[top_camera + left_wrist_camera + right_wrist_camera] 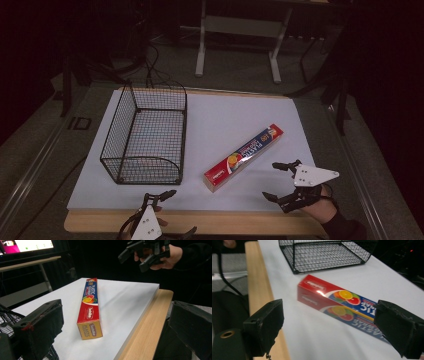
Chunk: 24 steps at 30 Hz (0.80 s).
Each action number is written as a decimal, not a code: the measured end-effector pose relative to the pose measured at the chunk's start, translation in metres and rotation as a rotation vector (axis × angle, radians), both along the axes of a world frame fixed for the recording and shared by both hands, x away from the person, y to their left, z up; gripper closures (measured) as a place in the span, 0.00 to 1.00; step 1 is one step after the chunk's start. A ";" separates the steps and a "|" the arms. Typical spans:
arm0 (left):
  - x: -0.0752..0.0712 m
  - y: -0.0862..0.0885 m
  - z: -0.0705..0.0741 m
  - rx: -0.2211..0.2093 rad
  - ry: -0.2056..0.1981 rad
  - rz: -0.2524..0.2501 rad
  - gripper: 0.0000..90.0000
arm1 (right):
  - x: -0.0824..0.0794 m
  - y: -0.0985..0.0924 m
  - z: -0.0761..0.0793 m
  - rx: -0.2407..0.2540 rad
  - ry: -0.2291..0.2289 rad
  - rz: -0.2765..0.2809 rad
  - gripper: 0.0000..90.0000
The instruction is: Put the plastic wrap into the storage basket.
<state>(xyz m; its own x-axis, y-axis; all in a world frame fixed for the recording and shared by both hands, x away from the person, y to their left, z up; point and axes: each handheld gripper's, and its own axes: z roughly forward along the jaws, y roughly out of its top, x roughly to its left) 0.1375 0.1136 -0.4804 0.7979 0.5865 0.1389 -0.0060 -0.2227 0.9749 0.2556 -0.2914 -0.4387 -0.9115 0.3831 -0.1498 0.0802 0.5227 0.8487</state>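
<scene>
Plastic-wrap box (pixel 243 158): long red carton, lying flat and diagonal at centre frame on the white board (pixel 220 115), untouched. Wire basket (pixel 145 134): left of centre, holding nothing, apart from the box. Left gripper (pixel 167 212): lower left at the table edge, jaws spread, holding nothing. Right gripper (pixel 277 180): lower right, just beside the box, jaws wide apart, facing it. Judged status: grasp not yet made; pickup and any placing into the basket remain.

The room is dim, lit mostly over the light wooden table (pixel 200 222) with its white rectangular top sheet (pixel 220 120). Beyond it stands a pale grey metal desk frame (pixel 237 30) on grey carpeted floor (pixel 30 145). A glowing bright monitor screen (pixel 27 245) sits off to one side.
</scene>
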 end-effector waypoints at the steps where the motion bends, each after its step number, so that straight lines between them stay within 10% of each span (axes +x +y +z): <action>1: 0.000 0.000 0.000 0.000 0.000 0.000 0.00 | 0.002 0.000 0.000 -0.010 -0.003 -0.004 0.10; 24: -0.003 0.001 -0.001 0.007 0.008 0.008 0.00 | 0.061 0.004 -0.005 -0.257 0.078 -0.007 0.11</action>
<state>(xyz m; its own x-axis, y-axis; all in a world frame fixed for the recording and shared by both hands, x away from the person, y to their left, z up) 0.1347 0.1146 -0.4812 0.7942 0.5922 0.1365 0.0041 -0.2299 0.9732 0.3169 -0.2870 -0.4439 -0.9215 0.3482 -0.1722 0.1449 0.7194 0.6793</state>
